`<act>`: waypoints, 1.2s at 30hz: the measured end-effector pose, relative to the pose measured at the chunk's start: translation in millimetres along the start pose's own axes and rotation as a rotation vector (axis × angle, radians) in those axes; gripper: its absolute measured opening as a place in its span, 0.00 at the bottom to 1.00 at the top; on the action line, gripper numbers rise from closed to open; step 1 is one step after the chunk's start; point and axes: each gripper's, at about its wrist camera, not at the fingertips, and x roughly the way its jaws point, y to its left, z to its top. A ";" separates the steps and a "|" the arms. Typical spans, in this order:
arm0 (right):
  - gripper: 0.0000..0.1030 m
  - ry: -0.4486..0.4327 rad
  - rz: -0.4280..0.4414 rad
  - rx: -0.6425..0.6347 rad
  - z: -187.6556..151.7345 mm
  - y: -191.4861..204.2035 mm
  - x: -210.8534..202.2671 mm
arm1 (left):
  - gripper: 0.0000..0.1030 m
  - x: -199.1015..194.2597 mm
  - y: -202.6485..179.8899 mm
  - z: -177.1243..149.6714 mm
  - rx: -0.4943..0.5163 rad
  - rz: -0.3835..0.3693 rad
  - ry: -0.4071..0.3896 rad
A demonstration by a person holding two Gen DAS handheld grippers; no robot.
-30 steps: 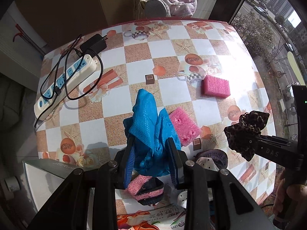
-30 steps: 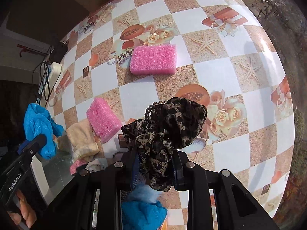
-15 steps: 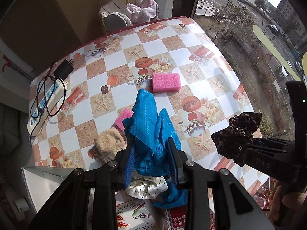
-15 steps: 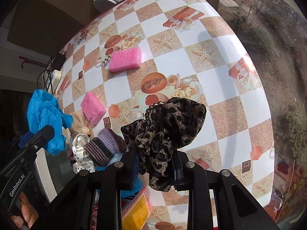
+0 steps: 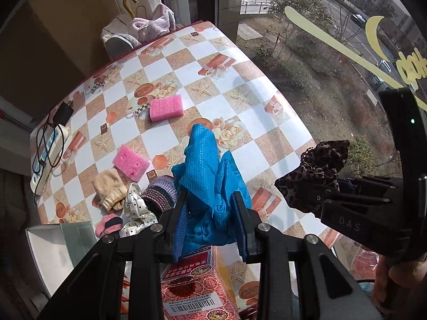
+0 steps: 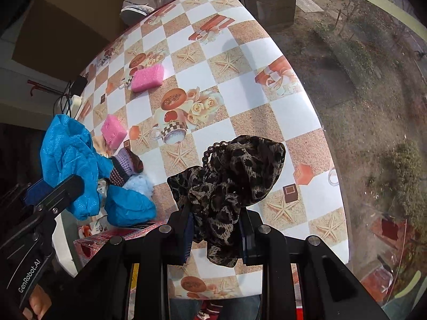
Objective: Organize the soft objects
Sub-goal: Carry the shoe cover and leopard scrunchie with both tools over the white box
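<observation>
My left gripper [image 5: 210, 221] is shut on a crumpled blue textured cloth [image 5: 205, 170], held above the near side of the checked table [image 5: 267, 157]. To its right, my right gripper [image 6: 216, 229] is shut on a leopard-print scrunchie [image 6: 234, 170] with a small bead loop. Each gripper shows in the other's view: the right one [image 5: 320, 194] with the scrunchie [image 5: 317, 165], the left one [image 6: 53, 194] with the blue cloth [image 6: 69, 154]. Both point steeply down.
On the table lie two pink sponges [image 5: 166, 108] [image 5: 130, 162], a beige sock [image 5: 110, 189], a polka-dot scrunchie [image 5: 136, 208], a purple knitted piece [image 5: 160, 193] and another blue cloth [image 6: 128, 205]. A red carton [image 5: 194, 280] and a grey box [image 5: 53, 250] stand near; a power strip [image 5: 45, 160] lies far left.
Both grippers have drawn back toward the near edge and risen, each keeping its cloth. More of the table, the pile of soft things and the red carton have come into view.
</observation>
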 end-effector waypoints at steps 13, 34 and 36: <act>0.28 0.006 -0.017 -0.091 -41.7 -29.3 -21.6 | 0.34 -13.8 -76.7 -51.0 0.218 -0.032 0.059; 0.28 0.075 0.005 -0.214 -93.6 -38.6 -16.6 | 0.34 -16.3 -107.9 -131.3 0.278 -0.042 0.156; 0.28 0.093 0.011 -0.248 -98.9 -31.4 -13.4 | 0.34 -18.8 -101.6 -141.2 0.256 -0.041 0.159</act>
